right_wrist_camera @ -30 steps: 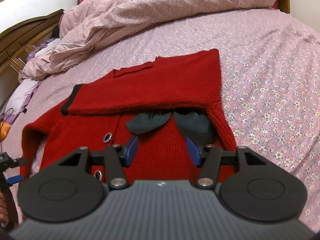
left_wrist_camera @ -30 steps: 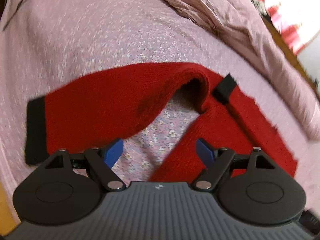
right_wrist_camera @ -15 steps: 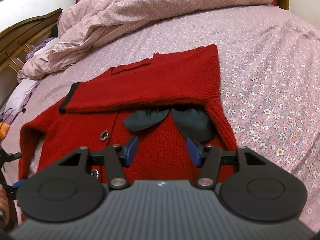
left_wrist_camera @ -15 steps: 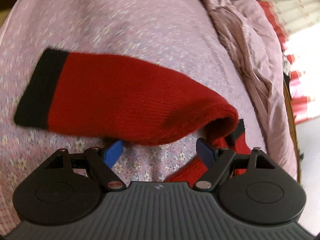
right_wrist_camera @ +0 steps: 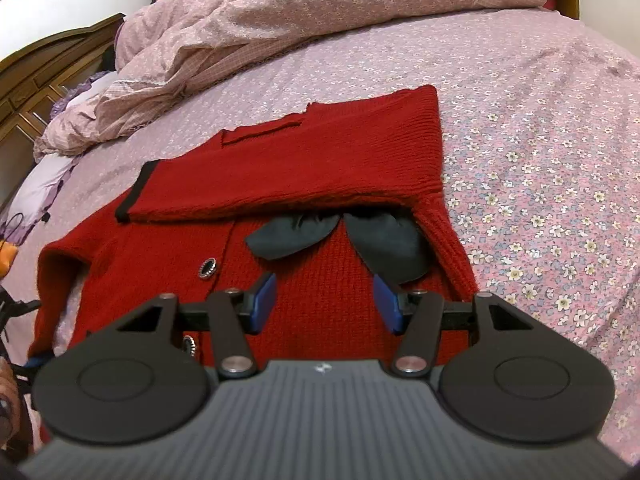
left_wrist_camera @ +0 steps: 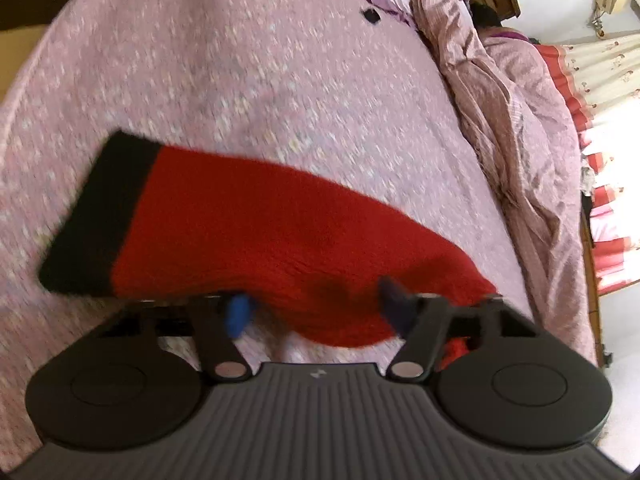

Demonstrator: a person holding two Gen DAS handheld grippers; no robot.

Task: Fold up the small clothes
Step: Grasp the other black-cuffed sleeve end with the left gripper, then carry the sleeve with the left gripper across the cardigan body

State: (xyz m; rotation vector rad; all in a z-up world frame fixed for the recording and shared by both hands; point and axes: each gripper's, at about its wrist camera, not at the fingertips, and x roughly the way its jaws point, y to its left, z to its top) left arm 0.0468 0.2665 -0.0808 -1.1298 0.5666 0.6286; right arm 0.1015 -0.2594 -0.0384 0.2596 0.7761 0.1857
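While both pairs of tongs stand wide open and hold nothing, the left gripper (left_wrist_camera: 316,310) has its blue fingertips (left_wrist_camera: 237,314) spread on either side of a red knitted sleeve with a black cuff (left_wrist_camera: 256,236); whether they touch it is lost in blur. That sleeve stretches leftward across the pink floral bedsheet (left_wrist_camera: 248,68). Over on the other side, the right gripper (right_wrist_camera: 325,305) hovers above the chest of the red knitted cardigan (right_wrist_camera: 312,160), just short of its black collar (right_wrist_camera: 340,240). One sleeve lies folded across the cardigan's body, and dark round buttons (right_wrist_camera: 208,268) run down the front. A crumpled pink quilt (right_wrist_camera: 320,12) is heaped beyond, near the wooden headboard (right_wrist_camera: 44,76).
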